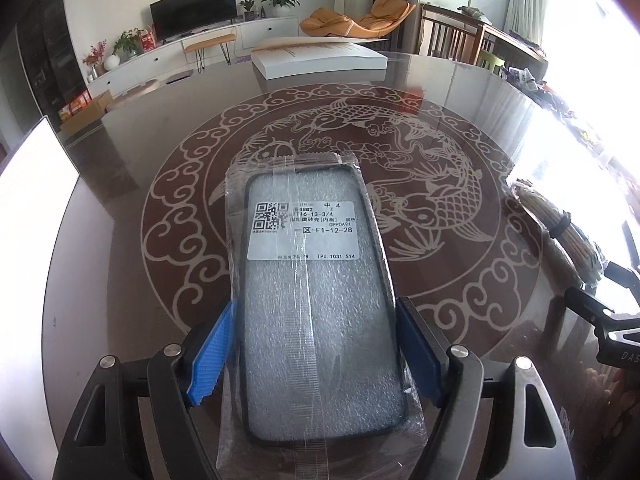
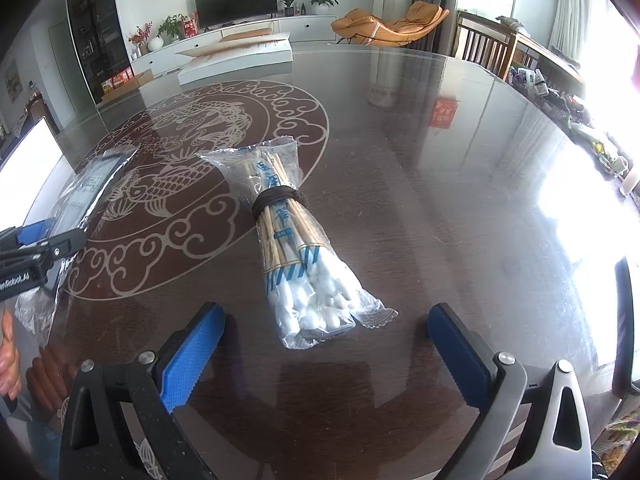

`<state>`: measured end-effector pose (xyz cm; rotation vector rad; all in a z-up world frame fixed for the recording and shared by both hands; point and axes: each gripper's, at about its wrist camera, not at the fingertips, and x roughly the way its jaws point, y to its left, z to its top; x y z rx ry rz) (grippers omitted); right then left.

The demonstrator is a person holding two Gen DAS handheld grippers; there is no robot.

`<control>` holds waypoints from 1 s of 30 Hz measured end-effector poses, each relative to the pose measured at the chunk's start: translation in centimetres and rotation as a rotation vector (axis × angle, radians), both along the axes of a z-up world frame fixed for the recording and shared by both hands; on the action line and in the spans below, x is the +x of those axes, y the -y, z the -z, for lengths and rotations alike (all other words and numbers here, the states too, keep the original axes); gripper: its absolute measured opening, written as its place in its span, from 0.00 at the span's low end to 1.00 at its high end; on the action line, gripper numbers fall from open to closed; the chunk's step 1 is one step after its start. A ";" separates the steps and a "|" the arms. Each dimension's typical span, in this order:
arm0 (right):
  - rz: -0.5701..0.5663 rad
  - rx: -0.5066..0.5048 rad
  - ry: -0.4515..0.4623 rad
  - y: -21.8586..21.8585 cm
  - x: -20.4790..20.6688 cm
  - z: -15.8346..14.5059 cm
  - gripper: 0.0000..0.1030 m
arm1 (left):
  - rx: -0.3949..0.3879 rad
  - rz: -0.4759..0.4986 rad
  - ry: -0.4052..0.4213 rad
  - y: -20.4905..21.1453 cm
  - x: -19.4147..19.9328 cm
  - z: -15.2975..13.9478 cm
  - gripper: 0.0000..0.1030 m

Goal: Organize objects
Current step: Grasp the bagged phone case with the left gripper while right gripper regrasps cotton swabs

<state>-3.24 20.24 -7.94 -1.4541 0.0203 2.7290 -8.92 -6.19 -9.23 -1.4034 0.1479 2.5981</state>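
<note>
Left claw (image 1: pixel 316 354): we see blue pads clamped on both long edges of phone case (image 1: pixel 316 280), black-rimmed, foam-filled, sealed in clear bag with white QR label; case projects forward beyond fingertips, above glass-topped table (image 1: pixel 120 280) with carp medallion. Right claw (image 2: pixel 326 354): jaws spread wide, nothing between pads. Cotton-swab bundle (image 2: pixel 298 240), bagged, wooden sticks bound by dark band, white tips nearest, lies on table just ahead of fingertips, centred between them. Beyond, far edge: white box (image 2: pixel 236 60).

Bagged phone case (image 1: pixel 316 300) lifted; swab pack (image 2: pixel 296 240) flat on table.
</note>
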 end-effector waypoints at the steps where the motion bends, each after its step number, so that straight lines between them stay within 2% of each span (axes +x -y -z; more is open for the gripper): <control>1: 0.000 0.000 0.000 0.0 0.0 0.0 0.99 | 0.000 0.000 0.001 0.0 0.1 0.0 0.74; 30: 0.000 0.002 0.002 0.0 0.0 0.0 1.00 | 0.002 0.009 -0.002 0.2 2.5 -0.2 0.74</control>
